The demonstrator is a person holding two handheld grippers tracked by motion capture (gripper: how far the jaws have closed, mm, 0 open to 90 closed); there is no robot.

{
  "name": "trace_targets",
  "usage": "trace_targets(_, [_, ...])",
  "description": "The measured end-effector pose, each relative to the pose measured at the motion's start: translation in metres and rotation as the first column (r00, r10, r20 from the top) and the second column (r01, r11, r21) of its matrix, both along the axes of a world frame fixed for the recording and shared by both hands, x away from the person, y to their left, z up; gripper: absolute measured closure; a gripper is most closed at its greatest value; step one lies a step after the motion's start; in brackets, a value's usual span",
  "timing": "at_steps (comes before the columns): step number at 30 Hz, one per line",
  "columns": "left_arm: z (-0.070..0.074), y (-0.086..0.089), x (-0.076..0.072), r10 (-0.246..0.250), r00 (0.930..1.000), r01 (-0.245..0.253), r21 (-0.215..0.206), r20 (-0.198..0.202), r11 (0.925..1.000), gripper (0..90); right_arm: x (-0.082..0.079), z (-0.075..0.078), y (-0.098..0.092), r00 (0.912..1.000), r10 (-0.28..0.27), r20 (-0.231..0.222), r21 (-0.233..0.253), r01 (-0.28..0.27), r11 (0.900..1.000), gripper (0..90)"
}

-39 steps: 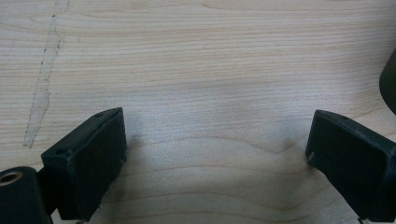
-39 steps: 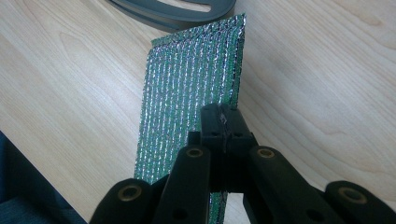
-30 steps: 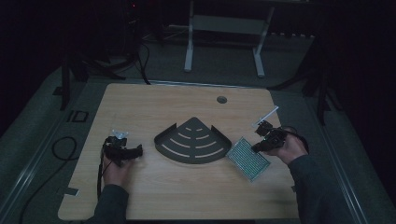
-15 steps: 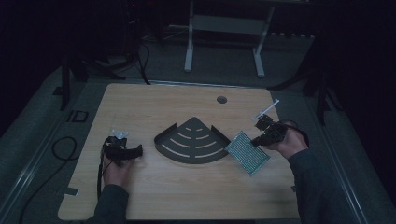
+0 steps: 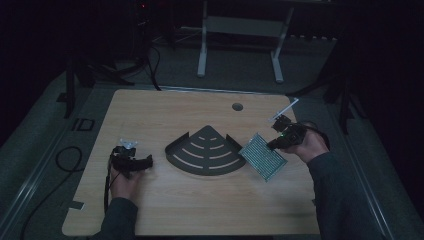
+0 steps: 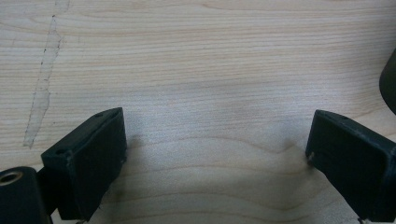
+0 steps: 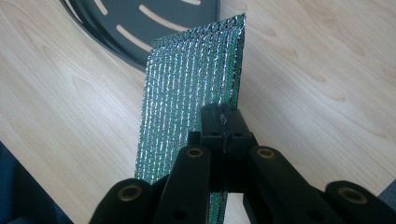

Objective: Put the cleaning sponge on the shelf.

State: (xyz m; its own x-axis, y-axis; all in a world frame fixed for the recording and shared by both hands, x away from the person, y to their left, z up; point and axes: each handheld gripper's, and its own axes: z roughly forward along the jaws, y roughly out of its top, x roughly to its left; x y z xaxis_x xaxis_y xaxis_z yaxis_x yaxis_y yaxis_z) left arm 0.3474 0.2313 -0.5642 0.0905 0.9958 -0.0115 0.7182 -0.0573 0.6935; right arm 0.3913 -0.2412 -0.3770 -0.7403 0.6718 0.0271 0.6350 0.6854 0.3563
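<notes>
A flat green-silver bubble-foil pad (image 5: 262, 156) (image 7: 191, 88) hangs tilted just above the table, beside the right edge of a dark fan-shaped slotted tray (image 5: 206, 151) (image 7: 140, 23). My right gripper (image 5: 276, 144) (image 7: 223, 122) is shut on the pad's near edge, holding it on edge. At the left of the table my left gripper (image 5: 145, 162) (image 6: 217, 149) rests open over bare wood, its jaws wide apart with nothing between them.
The wooden table (image 5: 165, 115) has a round cable hole (image 5: 237, 106) at the back. A white frame stand (image 5: 240, 30) is on the floor beyond it. Cables (image 5: 62, 160) lie on the floor at the left.
My right gripper has carried the foil pad leftward and up, from the right of the table to the tray's right edge. The left gripper has stayed put.
</notes>
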Motion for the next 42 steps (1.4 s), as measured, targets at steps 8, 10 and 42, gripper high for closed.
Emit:
trace_targets(8, [0.0, 0.0, 0.0, 0.0, 1.0, 0.0, 0.0, 0.0, 1.0, 5.5, 0.006, 0.008, 0.005, 0.9999, 0.001, 0.013, 0.007, -0.001, 1.0, 89.7])
trace_targets(10, [0.0, 0.0, 0.0, 0.0, 1.0, 0.0, 0.0, 0.0, 1.0, 5.6, 0.008, 0.01, 0.006, 0.9999, 0.0, 0.014, 0.005, 0.0, 1.0, 89.7])
trace_targets(42, [0.0, 0.0, 0.0, 0.0, 1.0, 0.0, 0.0, 0.001, 1.0, 5.5, 0.032, 0.013, 0.024, 0.9999, -0.004, 0.016, 0.006, 0.004, 1.0, 89.6])
